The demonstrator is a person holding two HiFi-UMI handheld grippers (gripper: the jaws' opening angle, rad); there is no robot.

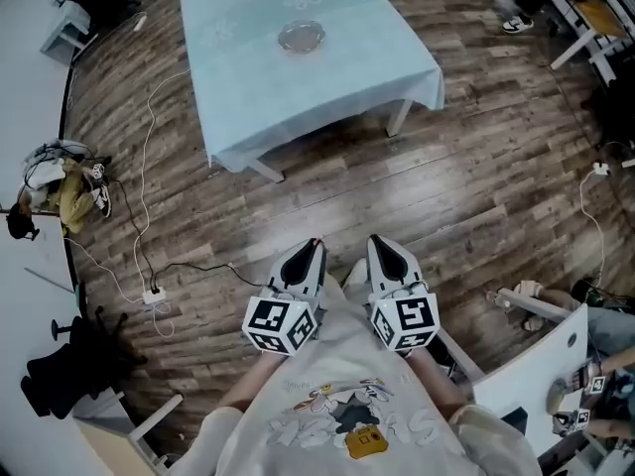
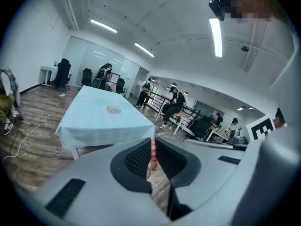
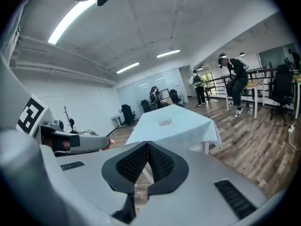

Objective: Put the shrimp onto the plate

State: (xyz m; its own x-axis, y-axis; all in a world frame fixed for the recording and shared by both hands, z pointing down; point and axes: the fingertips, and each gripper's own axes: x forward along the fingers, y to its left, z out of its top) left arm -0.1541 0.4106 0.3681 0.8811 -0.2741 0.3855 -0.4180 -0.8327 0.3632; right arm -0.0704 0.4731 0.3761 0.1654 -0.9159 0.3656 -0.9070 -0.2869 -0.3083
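A clear glass plate [image 1: 301, 36] sits on a table with a pale blue cloth [image 1: 327, 87], far ahead of me across the wooden floor. Both grippers are held close to my body, well short of the table. My left gripper [image 1: 317, 243] is shut on a thin orange-red shrimp [image 2: 153, 155], which stands upright between the ribbed pads. In the left gripper view the plate [image 2: 113, 109] lies in the middle of the table. My right gripper [image 1: 376, 240] is shut with nothing in it. From the right gripper view the plate [image 3: 164, 122] shows beyond the jaws [image 3: 147, 143].
White cables and a power strip [image 1: 152, 294] lie on the floor at the left. A pile of clothes [image 1: 69, 186] sits by the left wall, and a white desk [image 1: 541, 360] stands at the lower right. Several people and chairs [image 2: 174, 105] are beyond the table.
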